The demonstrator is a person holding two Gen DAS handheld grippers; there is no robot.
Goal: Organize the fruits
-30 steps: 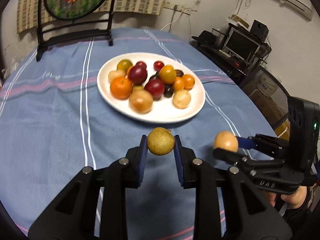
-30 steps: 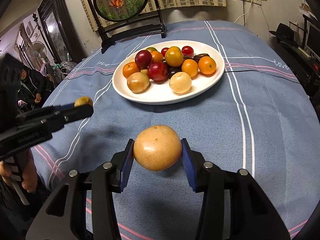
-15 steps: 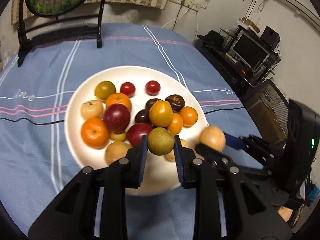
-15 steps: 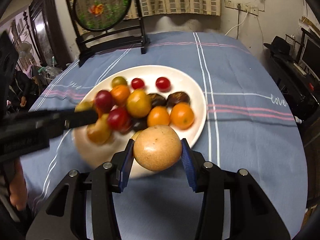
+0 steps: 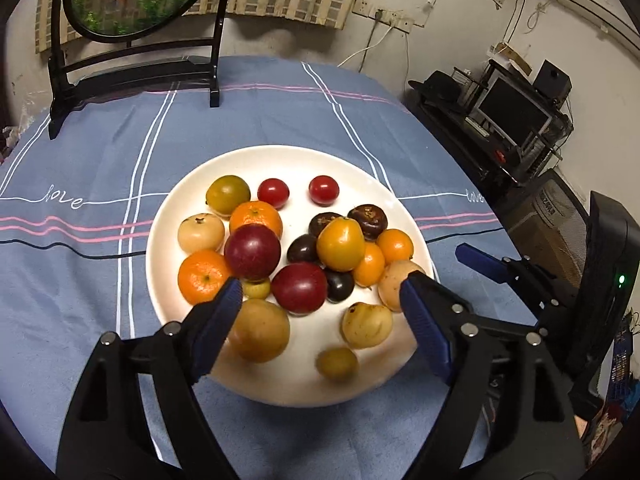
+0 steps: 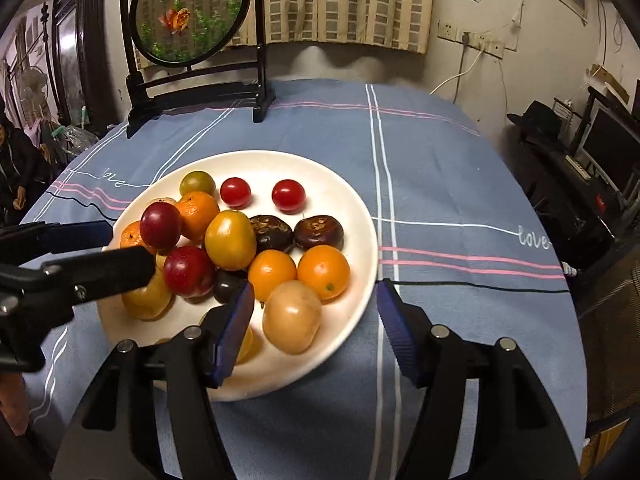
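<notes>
fruits: small round pieces heaped on the white plate [image 5: 168, 240]; likely light, smooth, prone to rolling and bruising, so take each across its middle.
left claw [image 5: 320, 320]: opening wide above the plate's near edge, holding nothing.
right claw [image 6: 316, 320]: opening, tan fruit [image 6: 292, 316] lying loose between its pads.
counter: blue striped cloth under the plate.

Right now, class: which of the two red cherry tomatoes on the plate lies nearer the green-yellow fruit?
The left cherry tomato. It sits just beside the green-yellow fruit at the plate's far side; the other tomato lies farther right, alone.
</notes>
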